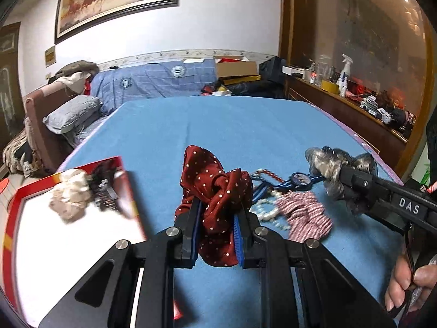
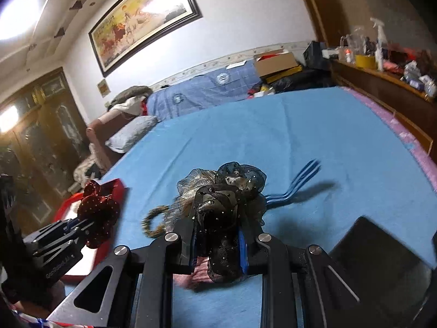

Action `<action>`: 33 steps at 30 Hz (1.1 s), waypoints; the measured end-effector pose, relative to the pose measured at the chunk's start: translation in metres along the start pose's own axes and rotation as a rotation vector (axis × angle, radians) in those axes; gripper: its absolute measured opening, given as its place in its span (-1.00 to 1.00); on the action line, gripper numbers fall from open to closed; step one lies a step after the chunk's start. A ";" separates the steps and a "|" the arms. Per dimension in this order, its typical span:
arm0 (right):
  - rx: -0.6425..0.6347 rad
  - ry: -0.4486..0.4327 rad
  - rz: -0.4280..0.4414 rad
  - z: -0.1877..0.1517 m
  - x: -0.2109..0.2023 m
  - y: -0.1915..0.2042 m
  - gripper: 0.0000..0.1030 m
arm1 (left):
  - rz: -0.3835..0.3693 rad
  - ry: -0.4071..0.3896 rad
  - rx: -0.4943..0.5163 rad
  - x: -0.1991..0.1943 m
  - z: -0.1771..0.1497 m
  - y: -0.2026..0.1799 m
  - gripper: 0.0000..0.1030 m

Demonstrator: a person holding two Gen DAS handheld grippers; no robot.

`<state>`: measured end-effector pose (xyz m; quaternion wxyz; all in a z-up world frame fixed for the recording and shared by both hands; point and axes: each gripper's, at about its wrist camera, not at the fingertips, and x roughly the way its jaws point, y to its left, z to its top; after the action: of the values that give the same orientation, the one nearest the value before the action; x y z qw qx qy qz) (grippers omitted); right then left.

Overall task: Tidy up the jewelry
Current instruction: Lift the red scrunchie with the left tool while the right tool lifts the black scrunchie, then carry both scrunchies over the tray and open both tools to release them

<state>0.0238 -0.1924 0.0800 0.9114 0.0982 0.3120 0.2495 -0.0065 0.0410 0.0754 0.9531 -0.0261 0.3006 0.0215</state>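
Note:
My left gripper [image 1: 217, 218] is shut on a dark red scrunchie with white dots [image 1: 215, 188], held above the blue bed cover; it also shows in the right wrist view [image 2: 98, 213]. My right gripper [image 2: 218, 232] is shut on a black and grey sheer scrunchie [image 2: 226, 196], seen from the left wrist view [image 1: 330, 164] at the right. A red-rimmed box lid with a white inside [image 1: 68, 235] lies at the left and holds a cream scrunchie [image 1: 72, 194] and a dark hair clip [image 1: 105, 191]. Between the grippers lie a pearl bracelet [image 1: 269, 213], a red-and-white striped scrunchie [image 1: 306, 216] and a blue lanyard [image 1: 295, 181].
A leopard-pattern hair ring [image 2: 153, 222] and blue lanyard straps [image 2: 297, 183] lie on the bed cover [image 2: 300, 136]. A dark flat object [image 2: 382, 257] sits at the lower right. Pillows [image 1: 73, 114], a cardboard box [image 1: 236, 68] and a cluttered wooden shelf [image 1: 355, 93] stand beyond.

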 end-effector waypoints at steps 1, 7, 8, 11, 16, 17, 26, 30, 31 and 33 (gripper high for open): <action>0.002 0.008 0.018 -0.002 0.000 0.005 -0.52 | 0.011 -0.002 -0.009 -0.005 0.000 0.008 -0.62; -0.069 0.055 0.114 -0.007 0.010 0.059 -0.52 | 0.066 -0.011 -0.090 -0.033 -0.003 0.059 -0.62; -0.082 0.065 0.134 -0.007 0.013 0.070 -0.51 | 0.076 -0.012 -0.098 -0.037 -0.004 0.067 -0.62; -0.120 0.105 0.191 -0.008 0.023 0.100 -0.51 | 0.119 -0.007 -0.138 -0.047 -0.006 0.098 -0.61; -0.157 0.188 0.279 -0.009 0.045 0.145 -0.50 | 0.172 0.032 -0.180 -0.059 -0.007 0.155 -0.61; -0.157 0.204 0.302 -0.010 0.048 0.153 -0.49 | 0.185 0.038 -0.178 -0.061 -0.008 0.163 -0.61; -0.227 0.330 0.355 -0.020 0.101 0.219 -0.46 | 0.231 0.192 -0.268 -0.033 -0.006 0.245 -0.61; -0.239 0.383 0.330 -0.027 0.127 0.239 -0.45 | 0.230 0.258 -0.315 -0.014 -0.012 0.262 -0.61; -0.245 0.391 0.324 -0.029 0.132 0.243 -0.45 | 0.227 0.271 -0.322 -0.010 -0.013 0.265 -0.61; -0.261 0.404 0.309 -0.030 0.142 0.250 -0.45 | 0.232 0.291 -0.330 -0.003 -0.015 0.267 -0.61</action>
<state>0.0032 0.0958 0.0664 0.7870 -0.0255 0.4338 0.4379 -0.0332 0.3068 0.0550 0.8739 -0.1497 0.4280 0.1754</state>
